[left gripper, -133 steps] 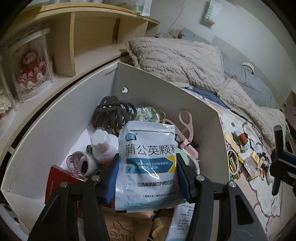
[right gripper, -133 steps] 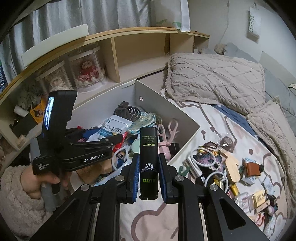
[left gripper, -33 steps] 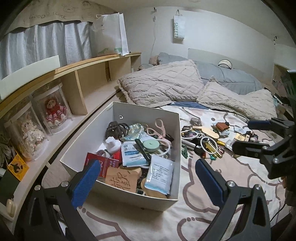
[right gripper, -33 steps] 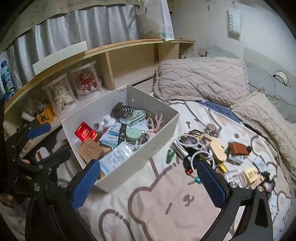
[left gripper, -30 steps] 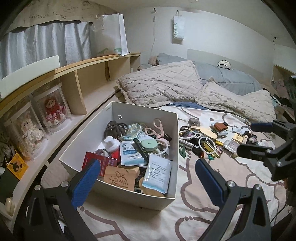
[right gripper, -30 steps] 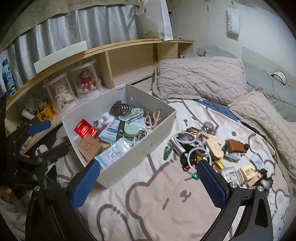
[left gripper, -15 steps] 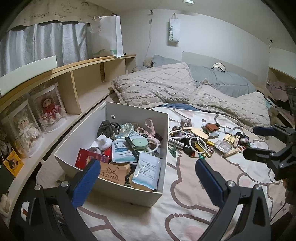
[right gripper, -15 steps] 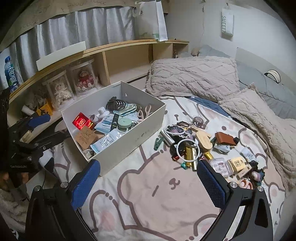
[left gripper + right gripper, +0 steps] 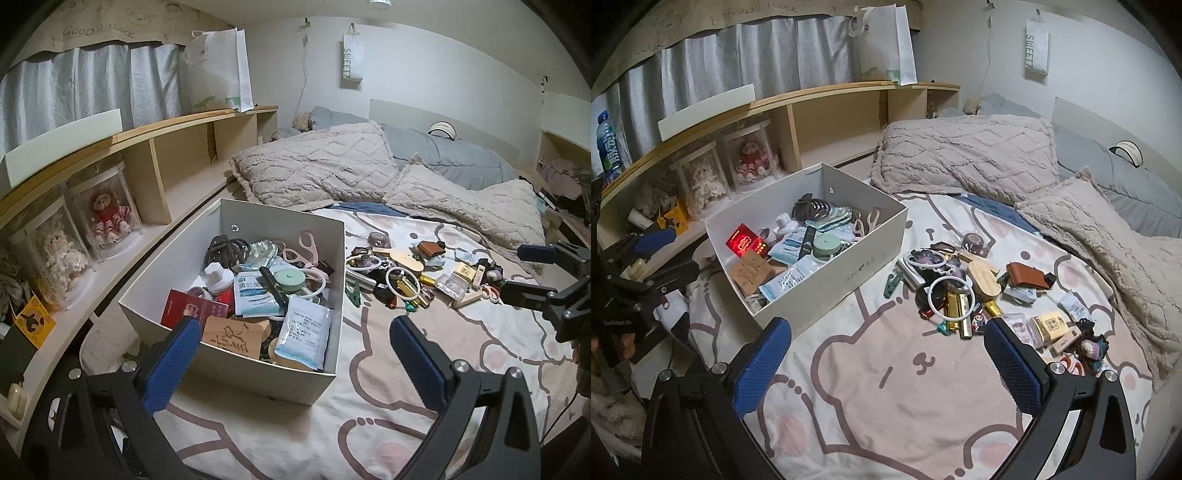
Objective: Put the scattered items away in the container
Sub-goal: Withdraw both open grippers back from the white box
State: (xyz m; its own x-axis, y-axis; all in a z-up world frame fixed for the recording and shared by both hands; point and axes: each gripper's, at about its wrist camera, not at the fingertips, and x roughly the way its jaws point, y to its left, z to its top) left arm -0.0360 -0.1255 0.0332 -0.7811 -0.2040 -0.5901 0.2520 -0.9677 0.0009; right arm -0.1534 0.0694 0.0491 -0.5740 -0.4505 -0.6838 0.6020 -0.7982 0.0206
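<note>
Left wrist view: the left gripper (image 9: 295,354) hangs over the bed's near edge with its blue-padded fingers (image 9: 171,363) spread wide and nothing between them. Beyond it the white open box (image 9: 334,295) sits on the bear-print bedsheet (image 9: 461,354), close to the bed's left edge beside the wooden shelf (image 9: 177,173). Inside the box lie a black hair claw (image 9: 225,249), pink scissors (image 9: 308,245), a white bottle (image 9: 216,275), a blue-and-white sachet (image 9: 255,293), a round green case (image 9: 290,278), a red packet (image 9: 186,308), a carved wooden block (image 9: 234,336) and a second white sachet (image 9: 304,330) leaning at the near right corner.

Right wrist view: the right gripper (image 9: 886,365) is likewise spread and empty, held above bare sheet near the bed's front edge. The scattered items (image 9: 982,295) lie in a loose heap on the sheet just right of the box: a green clip (image 9: 892,284) nearest its wall, a white ring (image 9: 949,299), a wooden paddle-shaped piece (image 9: 986,280), a brown leather pouch (image 9: 1027,277), a gold harmonica-like bar (image 9: 956,306) (too small to be sure), and small yellow boxes (image 9: 1051,325) toward the right edge. Knitted beige pillows (image 9: 967,155) lie at the far end of the bed. The left gripper appears at this view's left edge, held by a hand (image 9: 624,339).
</note>
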